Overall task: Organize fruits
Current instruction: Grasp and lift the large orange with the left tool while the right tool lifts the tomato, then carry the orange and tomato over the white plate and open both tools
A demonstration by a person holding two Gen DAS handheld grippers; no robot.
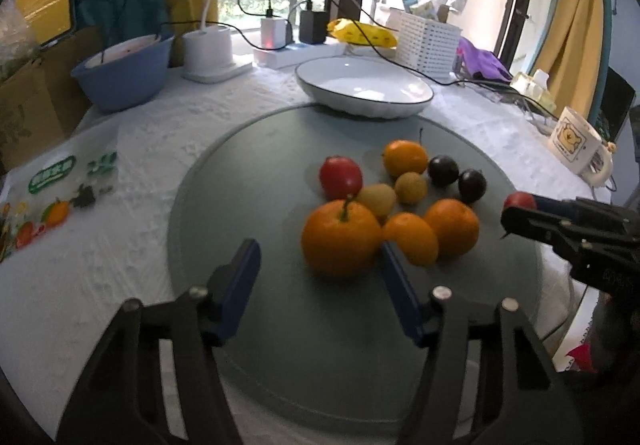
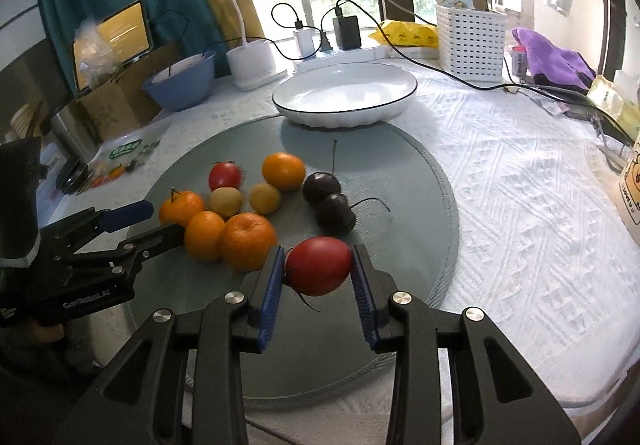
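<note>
My right gripper [image 2: 318,251] is shut on a red tomato-like fruit [image 2: 318,265], with both blue pads pressing its sides, over the near part of the round grey mat [image 2: 400,173]. The other fruits lie in a cluster on the mat: oranges [image 1: 452,227], two yellow-brown longans [image 1: 411,187], two dark cherries [image 1: 443,170] and a second red fruit [image 1: 340,177]. My left gripper [image 1: 318,245] is open, its fingertips on either side of the near edge of a stemmed orange [image 1: 340,237], with a gap on the left side. An empty white dish [image 2: 340,119] stands behind the mat.
A blue bowl [image 1: 120,69], a lamp base [image 1: 208,53], chargers with cables, and a white basket [image 1: 428,41] line the back. A bear mug [image 1: 576,145] stands at the right edge. A printed fruit bag [image 1: 56,173] lies at the left.
</note>
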